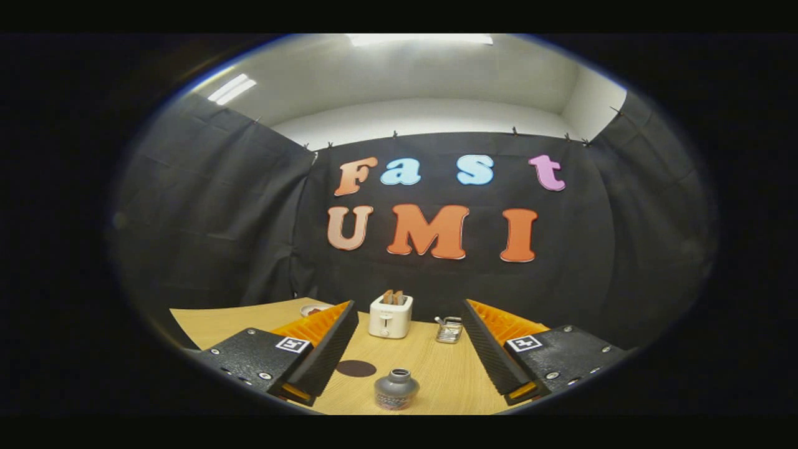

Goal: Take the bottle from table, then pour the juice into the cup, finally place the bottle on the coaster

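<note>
grey bottle (396,388) upright, uncapped; dark round coaster (356,368) just beside

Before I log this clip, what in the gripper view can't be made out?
- Bottle: base cut off at the bottom; contents not visible.
- Dish: mostly hidden behind the left finger.
- Metal item right of the toaster: too small to identify.
- Coaster: partly covered by the left finger.
- Gripper: open, holding nothing.
</note>
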A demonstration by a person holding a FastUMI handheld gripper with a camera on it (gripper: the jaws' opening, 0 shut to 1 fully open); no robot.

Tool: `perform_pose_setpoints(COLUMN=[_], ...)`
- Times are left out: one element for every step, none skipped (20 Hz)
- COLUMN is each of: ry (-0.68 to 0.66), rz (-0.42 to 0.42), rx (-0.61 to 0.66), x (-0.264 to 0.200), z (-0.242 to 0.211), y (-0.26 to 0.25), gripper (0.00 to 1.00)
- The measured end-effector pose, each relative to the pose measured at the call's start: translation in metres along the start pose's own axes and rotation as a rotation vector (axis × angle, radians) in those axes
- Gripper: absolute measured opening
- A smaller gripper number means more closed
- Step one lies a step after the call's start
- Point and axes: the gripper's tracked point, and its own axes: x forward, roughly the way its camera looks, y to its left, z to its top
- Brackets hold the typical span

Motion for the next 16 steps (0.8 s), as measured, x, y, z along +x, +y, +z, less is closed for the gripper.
perform_pose_setpoints(ry=[0.02, 0.038, 0.054, 0.071, 0.084, 0.097, 0.114, 0.136, 0.157, 0.177, 0.194, 0.203, 0.211, 0.222, 0.243, 0.266], rz=[0.003, 0.01, 0.018, 0.019, 0.02, 0.022, 0.023, 0.023, 0.032, 0.043, 0.049, 0.045, 0.04, 0.04, 0.042, 0.049], rx=[0.011, 0.022, 0.03, 0.036, 0.039, 0.043, 0.048, 0.059, 0.068, 0.074, 0.072, 0.066, 0.062, 0.064, 0.074, 0.082], x=[0.001, 0.001, 0.001, 0.0, -0.001, -0.001, -0.003, -0.005, -0.006, -0.008, -0.009, -0.01, -0.009, -0.008, -0.009, -0.009], z=[-0.013, -0.024, -0.034, -0.045, -0.055, -0.064, -0.076, -0.087, -0.099, -0.109, -0.119, -0.126, -0.132, -0.14, -0.151, -0.16], y=[0.0, 0.002, 0.003, 0.003, 0.003, 0.003, 0.005, 0.006, 0.009, 0.013, 0.015, 0.016, 0.015, 0.017, 0.021, 0.025], gripper=[0.99, 0.99, 0.99, 0.99, 0.99, 0.99, 0.99, 0.99, 0.99, 0.99, 0.99, 0.99, 0.99, 0.99, 0.99, 0.99])
